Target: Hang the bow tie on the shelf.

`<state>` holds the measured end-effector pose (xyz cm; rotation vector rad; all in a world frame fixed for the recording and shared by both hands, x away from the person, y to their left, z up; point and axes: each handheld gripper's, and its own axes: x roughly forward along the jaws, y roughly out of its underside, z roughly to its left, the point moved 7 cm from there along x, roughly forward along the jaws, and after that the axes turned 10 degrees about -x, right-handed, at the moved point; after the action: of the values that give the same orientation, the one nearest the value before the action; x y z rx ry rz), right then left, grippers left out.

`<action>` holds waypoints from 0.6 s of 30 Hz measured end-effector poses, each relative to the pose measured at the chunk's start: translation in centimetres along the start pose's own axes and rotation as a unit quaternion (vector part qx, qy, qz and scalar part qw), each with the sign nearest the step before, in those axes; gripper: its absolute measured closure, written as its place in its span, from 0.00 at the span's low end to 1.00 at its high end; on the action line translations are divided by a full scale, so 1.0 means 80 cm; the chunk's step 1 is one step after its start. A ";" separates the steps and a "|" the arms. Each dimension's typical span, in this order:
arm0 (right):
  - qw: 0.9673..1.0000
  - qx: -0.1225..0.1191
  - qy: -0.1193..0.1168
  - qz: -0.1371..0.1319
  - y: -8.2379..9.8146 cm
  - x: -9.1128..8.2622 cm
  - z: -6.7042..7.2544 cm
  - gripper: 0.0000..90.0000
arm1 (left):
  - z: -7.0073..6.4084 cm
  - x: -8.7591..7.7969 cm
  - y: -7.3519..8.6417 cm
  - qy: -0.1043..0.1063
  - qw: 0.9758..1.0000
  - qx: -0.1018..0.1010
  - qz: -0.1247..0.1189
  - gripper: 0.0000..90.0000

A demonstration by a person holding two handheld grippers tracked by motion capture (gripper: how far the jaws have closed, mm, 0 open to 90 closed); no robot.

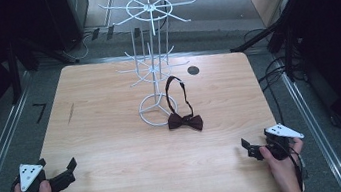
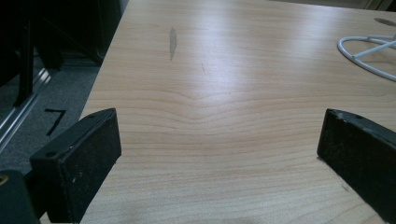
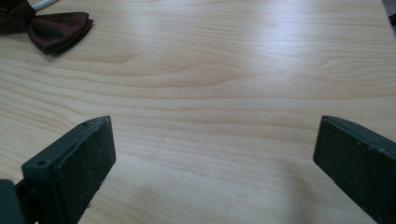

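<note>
A dark maroon bow tie (image 1: 185, 121) lies on the wooden table (image 1: 115, 149) just right of the base ring of a white wire display rack (image 1: 154, 68); its strap loops up toward the rack. The bow tie (image 3: 56, 30) also appears at the top left of the right gripper view, and the rack's base ring (image 2: 369, 56) at the top right of the left gripper view. My left gripper (image 1: 63, 172) rests at the table's near left corner, open and holding nothing. My right gripper (image 1: 250, 146) sits at the near right edge, open and holding nothing.
A small dark round hole (image 1: 193, 70) is set in the tabletop at the back right. A dark scuff (image 1: 71, 112) marks the left side of the table. Black stands and cables (image 1: 276, 71) surround the table on the floor.
</note>
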<state>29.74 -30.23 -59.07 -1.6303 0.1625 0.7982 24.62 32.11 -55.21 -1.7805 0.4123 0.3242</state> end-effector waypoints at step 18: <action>0.999 0.027 0.038 -0.024 0.037 -0.055 -0.045 0.00 | 0.000 0.000 0.000 -0.001 1.000 0.000 0.000 0.00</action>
<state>26.32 -35.71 -58.92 -1.6077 0.1961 0.6902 24.60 32.12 -55.22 -1.7801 0.4111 0.3275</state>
